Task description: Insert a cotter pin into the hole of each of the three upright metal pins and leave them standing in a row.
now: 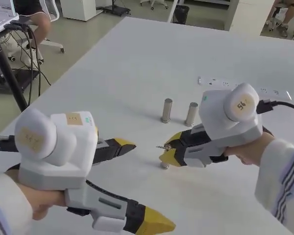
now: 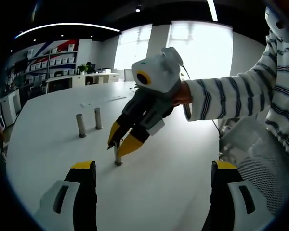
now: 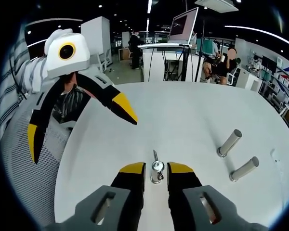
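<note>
Potentially, side load from the near-closed right tongs (image 3: 156, 168), grip unclear, topples the near metal pin (image 2: 117, 158), cotter pin (image 3: 155, 155) at its top; left tongs (image 2: 154, 166) gape empty.

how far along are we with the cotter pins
Early on. Done: nothing yet; the far-left metal pin and far-right metal pin stand bare, with nothing showing through them. In hand: the right gripper seems to hold a cotter pin at the top of the near metal pin; the left gripper is open, idle. Left: seat this one, then the other two.
</note>
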Motion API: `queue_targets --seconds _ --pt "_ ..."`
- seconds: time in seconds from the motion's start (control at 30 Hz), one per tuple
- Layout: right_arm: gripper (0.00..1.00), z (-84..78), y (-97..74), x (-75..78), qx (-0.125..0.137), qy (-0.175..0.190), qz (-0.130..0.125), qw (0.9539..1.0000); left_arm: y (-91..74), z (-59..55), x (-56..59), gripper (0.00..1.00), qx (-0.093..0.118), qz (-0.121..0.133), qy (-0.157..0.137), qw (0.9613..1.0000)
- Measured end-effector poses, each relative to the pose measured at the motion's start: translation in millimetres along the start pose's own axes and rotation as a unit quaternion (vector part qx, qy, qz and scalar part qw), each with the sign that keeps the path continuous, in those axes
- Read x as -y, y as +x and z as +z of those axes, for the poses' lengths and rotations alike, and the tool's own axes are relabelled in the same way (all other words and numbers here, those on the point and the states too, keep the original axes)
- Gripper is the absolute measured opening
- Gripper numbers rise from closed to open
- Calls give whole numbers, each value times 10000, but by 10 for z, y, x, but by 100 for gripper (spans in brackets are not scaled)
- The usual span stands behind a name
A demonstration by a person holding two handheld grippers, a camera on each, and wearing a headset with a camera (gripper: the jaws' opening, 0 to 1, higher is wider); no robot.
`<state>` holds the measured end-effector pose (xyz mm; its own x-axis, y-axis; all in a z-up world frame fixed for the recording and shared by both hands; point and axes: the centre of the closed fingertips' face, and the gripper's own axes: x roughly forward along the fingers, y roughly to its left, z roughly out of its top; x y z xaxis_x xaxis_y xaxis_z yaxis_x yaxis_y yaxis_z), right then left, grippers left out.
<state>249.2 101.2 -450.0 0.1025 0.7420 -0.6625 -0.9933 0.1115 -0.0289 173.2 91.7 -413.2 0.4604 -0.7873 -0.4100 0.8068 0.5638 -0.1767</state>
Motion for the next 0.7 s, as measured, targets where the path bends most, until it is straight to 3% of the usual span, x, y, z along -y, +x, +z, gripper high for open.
queue_targets --seconds 0.23,0.37,0.5,0.7 --pt "15 2 -24 4 -1 -2 -33 10000 -18 41 -12 99 71 26 -10 10000" --pt "25 44 -54 18 104 97 -104 9998 -28 63 -26 99 123 49 -35 9999" --pt "28 89 -104 0 264 276 -68 9992 -43 77 -49 99 163 94 -62 9998" --pt "36 137 -164 -72 372 240 -46 9990 -60 98 -64 99 226 116 -108 9996"
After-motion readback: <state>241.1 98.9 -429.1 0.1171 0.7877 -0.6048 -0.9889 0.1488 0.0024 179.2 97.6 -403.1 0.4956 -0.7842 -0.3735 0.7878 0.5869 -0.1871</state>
